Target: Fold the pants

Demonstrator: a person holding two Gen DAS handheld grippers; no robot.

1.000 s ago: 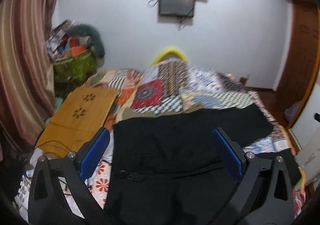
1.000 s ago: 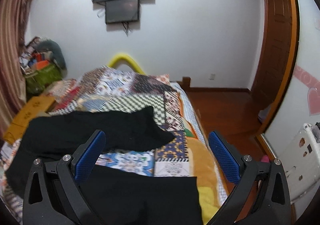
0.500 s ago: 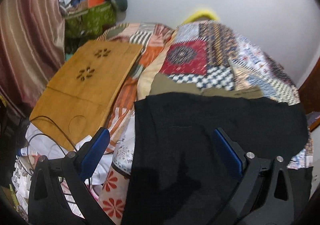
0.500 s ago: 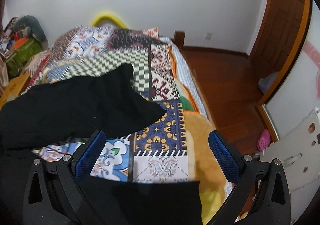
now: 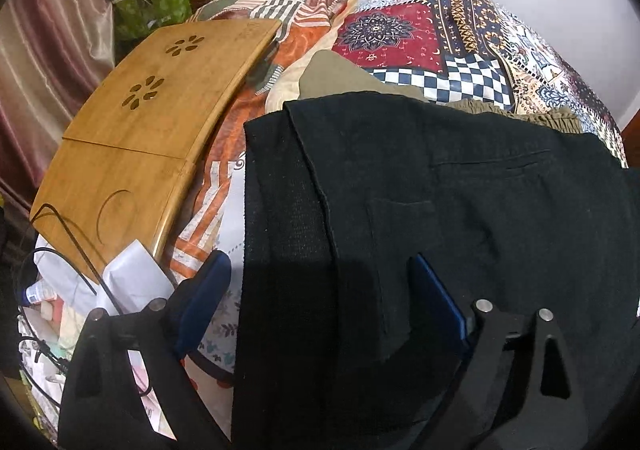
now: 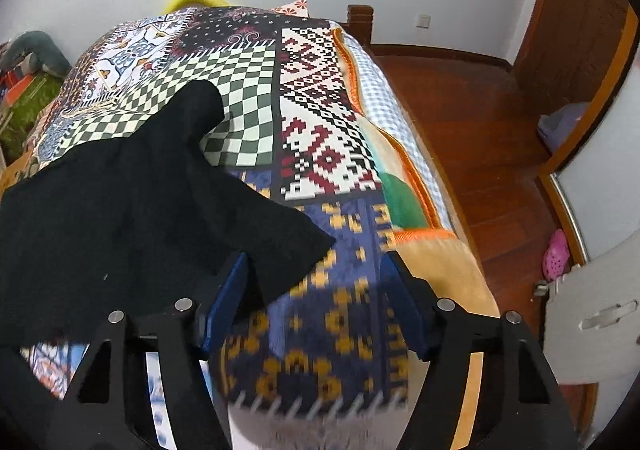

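Black knit pants [image 5: 420, 186] lie spread flat on the patchwork quilt [image 5: 404, 30] of the bed, waistband end under the left cam, one leg end [image 6: 168, 190] running out under the right cam. Judging by layout: no clean fold made yet, so task is at the start; all folds left.

Fabric is matte, ribbed at the waistband, w/ a patch pocket and a slit pocket showing; looks limp, will drape. An olive gathered garment [image 5: 344, 78] peeks out from under the pants' far edge. A bamboo lap tray [image 5: 152, 122] w/ flower cutouts sits beside the pants on the waistband side.

Left hand-held gripper [image 5: 320, 302]: jaws wide apart over the waistband, gripping nothing. Right hand-held gripper [image 6: 316, 310]: also spread, straddling the hem corner, not clamped.
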